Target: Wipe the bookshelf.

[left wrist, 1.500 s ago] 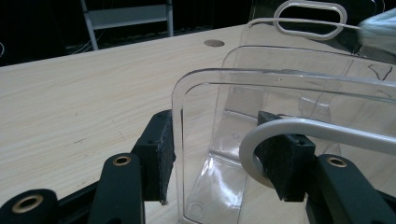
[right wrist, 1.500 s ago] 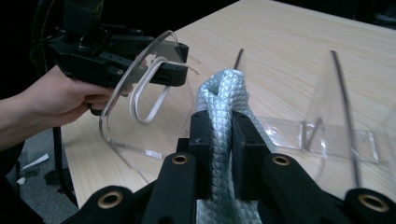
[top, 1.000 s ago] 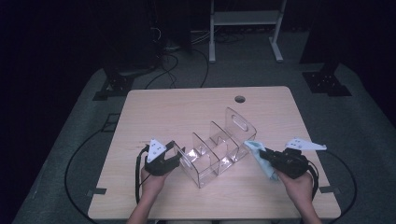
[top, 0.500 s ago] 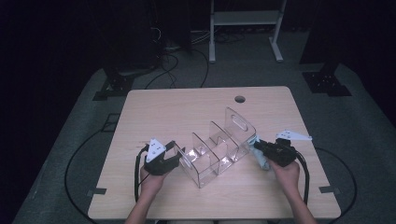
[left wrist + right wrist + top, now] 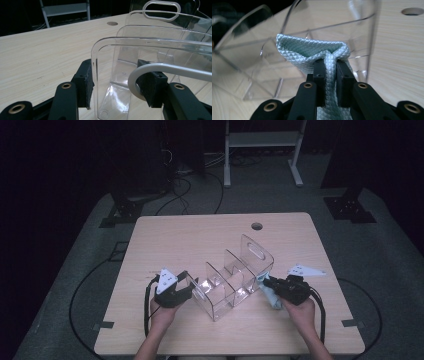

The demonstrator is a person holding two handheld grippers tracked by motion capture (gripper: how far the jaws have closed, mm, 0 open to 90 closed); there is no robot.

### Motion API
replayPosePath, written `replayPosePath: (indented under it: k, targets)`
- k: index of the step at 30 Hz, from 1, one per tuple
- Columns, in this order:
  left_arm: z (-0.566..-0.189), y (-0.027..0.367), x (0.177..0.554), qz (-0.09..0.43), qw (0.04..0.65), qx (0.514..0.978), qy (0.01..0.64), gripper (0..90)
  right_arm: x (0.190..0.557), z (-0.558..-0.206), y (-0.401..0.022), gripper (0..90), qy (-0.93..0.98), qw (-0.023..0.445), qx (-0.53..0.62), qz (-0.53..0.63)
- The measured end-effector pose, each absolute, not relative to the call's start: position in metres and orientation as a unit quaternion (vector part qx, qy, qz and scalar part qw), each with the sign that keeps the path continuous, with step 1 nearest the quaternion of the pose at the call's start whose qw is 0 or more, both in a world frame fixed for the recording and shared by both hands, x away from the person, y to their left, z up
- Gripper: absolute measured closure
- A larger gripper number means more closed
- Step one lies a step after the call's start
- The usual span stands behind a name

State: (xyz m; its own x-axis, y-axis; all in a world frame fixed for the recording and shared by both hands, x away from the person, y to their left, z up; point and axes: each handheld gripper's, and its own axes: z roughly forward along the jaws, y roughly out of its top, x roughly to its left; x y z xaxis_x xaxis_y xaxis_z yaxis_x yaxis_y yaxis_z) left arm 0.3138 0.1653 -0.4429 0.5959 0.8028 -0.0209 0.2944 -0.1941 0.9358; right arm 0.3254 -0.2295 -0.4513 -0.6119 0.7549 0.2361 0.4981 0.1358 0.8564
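Observation:
A clear acrylic organizer (image 5: 235,280) with several compartments and a handle slot stands on the wooden table (image 5: 200,235). My left gripper (image 5: 189,282) holds its near-left end. In the left gripper view the pads (image 5: 85,82) clamp a clear end wall and a rounded rim of the organizer (image 5: 160,37), the left gripper (image 5: 117,85) shut on them. My right gripper (image 5: 265,281) is shut on a pale mint cloth (image 5: 272,297) right beside the organizer's right side. In the right gripper view the cloth (image 5: 312,47) bunches above the right gripper (image 5: 330,67), close against the clear wall (image 5: 324,20).
A round cable hole (image 5: 257,226) sits near the table's far edge. Cables trail from both grippers over the table's near edge to the grey floor. A white-legged stand (image 5: 262,140) and dark equipment lie beyond the table.
My right gripper has moved left with the cloth, up to the organizer's right side. The left gripper and the organizer have stayed put.

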Motion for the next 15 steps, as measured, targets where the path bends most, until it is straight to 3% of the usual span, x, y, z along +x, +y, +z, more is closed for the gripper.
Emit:
replayPosePath:
  k: [8,15]
  targets:
    - [-0.443,0.165,0.314,0.247,0.514,0.732,0.374,48.2,0.346,-0.445,-0.251,79.8,0.717,0.138,0.456,0.509]
    - [-0.443,0.165,0.314,0.248,0.513,0.732,0.373,48.1,0.337,-0.436,-0.238,79.8,0.729,0.138,0.427,0.516]
